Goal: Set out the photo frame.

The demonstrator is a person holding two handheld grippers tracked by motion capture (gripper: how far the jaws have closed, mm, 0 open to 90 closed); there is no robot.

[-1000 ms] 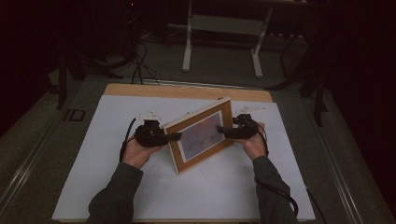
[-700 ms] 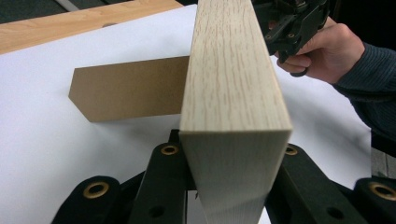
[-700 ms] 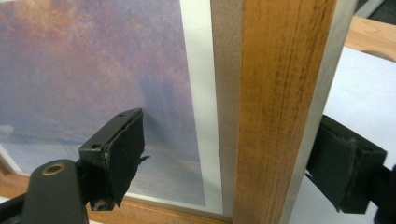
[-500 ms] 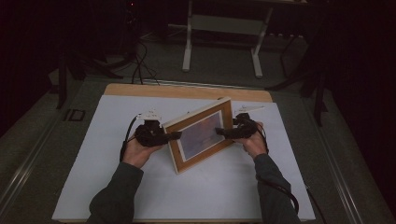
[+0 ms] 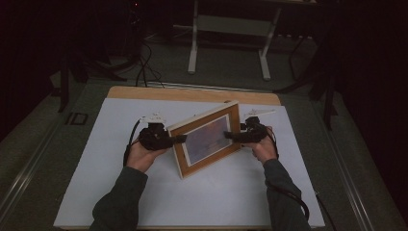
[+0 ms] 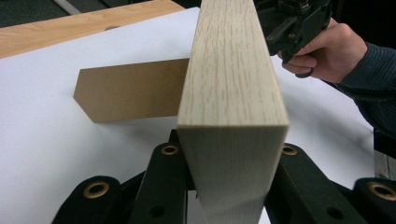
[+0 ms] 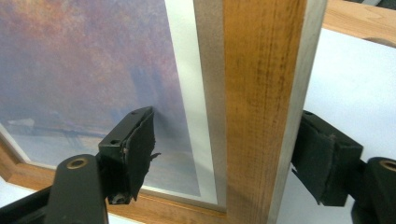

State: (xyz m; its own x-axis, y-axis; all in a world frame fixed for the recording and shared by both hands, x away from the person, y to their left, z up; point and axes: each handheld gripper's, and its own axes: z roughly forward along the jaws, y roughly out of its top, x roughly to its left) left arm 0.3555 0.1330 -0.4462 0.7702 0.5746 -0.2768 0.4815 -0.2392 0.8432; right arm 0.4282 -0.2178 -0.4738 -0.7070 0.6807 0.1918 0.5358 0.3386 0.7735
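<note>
A wooden picture frame [image 5: 207, 142] with a hazy blue-orange print stands tilted on its lower edge on the white sheet [image 5: 120, 192]. My left gripper [image 5: 180, 139] is shut on the frame's left side. In the left gripper view both jaws press the pale wood edge [image 6: 231, 93], and the brown cardboard easel back [image 6: 130, 95] sticks out behind. My right gripper [image 5: 230, 136] straddles the right rail [image 7: 261, 116]. One pad [image 7: 322, 163] sits against the back edge; the other pad [image 7: 135, 149] stands off in front of the glass.
The white sheet covers a wooden tabletop whose bare far strip [image 5: 192, 94] shows behind the frame. Beyond the table are a white metal stand [image 5: 228, 43] and cables [image 5: 144, 67] on a dark floor. Both of the person's forearms enter from the bottom.
</note>
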